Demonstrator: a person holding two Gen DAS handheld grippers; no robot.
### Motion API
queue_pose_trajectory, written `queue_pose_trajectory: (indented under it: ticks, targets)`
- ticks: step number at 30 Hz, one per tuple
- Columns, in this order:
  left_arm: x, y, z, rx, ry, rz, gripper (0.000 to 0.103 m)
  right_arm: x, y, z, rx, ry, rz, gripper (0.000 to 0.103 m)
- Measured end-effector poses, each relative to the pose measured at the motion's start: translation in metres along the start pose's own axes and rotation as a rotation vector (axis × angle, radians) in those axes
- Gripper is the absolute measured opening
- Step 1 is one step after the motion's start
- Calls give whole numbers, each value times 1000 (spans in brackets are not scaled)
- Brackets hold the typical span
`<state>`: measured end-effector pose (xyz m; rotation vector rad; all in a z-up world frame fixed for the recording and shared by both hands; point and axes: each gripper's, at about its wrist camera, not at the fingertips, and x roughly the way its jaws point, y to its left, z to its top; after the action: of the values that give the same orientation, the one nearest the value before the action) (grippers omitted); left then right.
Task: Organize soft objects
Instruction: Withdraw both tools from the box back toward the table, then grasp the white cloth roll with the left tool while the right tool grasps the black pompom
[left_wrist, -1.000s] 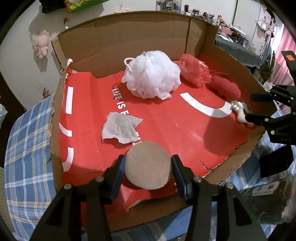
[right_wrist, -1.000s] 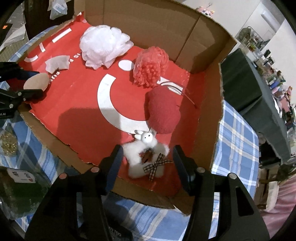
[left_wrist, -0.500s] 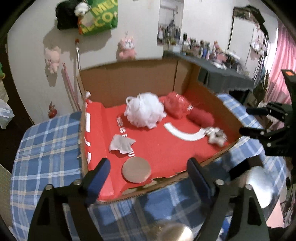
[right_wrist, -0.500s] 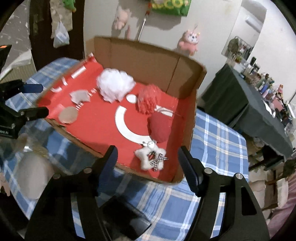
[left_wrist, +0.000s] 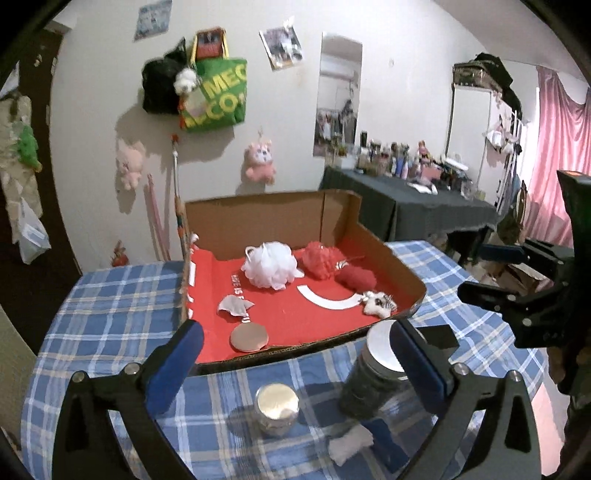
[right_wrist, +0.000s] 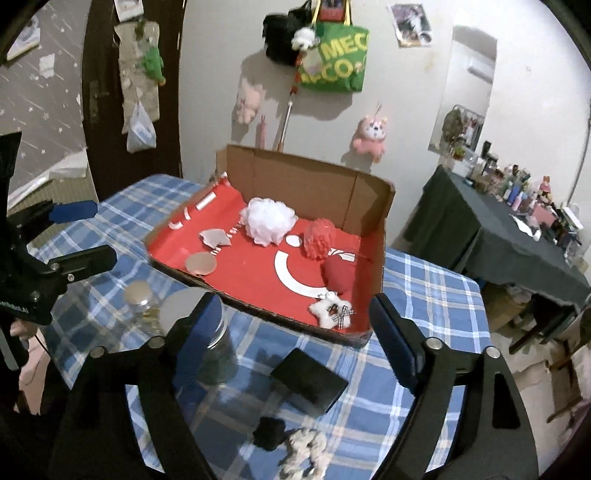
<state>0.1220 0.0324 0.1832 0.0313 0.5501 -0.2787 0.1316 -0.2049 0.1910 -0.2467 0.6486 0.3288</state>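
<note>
Left wrist: left gripper (left_wrist: 293, 350) fingers spread wide, empty, above checked tablecloth (left_wrist: 110, 295); round tan pad (left_wrist: 249, 337) lies flat by red-lined cardboard tray (left_wrist: 402, 266) near edge | Right wrist: right gripper (right_wrist: 291, 325) spread wide, empty; white star-shaped plush with checked bow (right_wrist: 331, 312) in tray's near right corner, no clear long axis.

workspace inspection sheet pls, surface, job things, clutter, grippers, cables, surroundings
surface: round table under a blue plaid cloth.
job's things: open cardboard box with red lining holds white pouf, red pouf, red pad, tan round pad, grey crumpled sheet, small white plush.
clutter: short jar, tall dark jar, black flat box, black scrunchie and white scrunchie, all outside the box.
grippers: left gripper open, empty; right gripper open, empty; both back from the box.
cables: nothing seen.
surroundings: green bag, pink plush toys on the wall, cluttered dark side table, pink curtain.
</note>
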Motion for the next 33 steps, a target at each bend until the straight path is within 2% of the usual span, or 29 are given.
queue_pose_trajectory:
  ticks: [4, 7, 17, 22, 29, 33]
  targets:
    - [-26, -9, -16, -18, -51, 20, 103, -29, 8, -17, 26, -67, -12, 85]
    - [-39, -14, -28, -36, -78, 22, 103, -45, 14, -31, 37, -105, -29, 91]
    - [-65, -32, -73, -59, -124, 81, 103, -79, 33, -85, 103, -199, -94, 93]
    - [-62, -39, -94, -54, -127, 110, 103, -79, 38, -109, 139, -219, -140, 93]
    - [-44, -46, -120, -55, -86, 125, 103, -59, 43, -137, 162, -197, -174, 93]
    - [-27, -45, -130, -64, -34, 121, 103, -44, 45, -150, 171, -171, -168, 93]
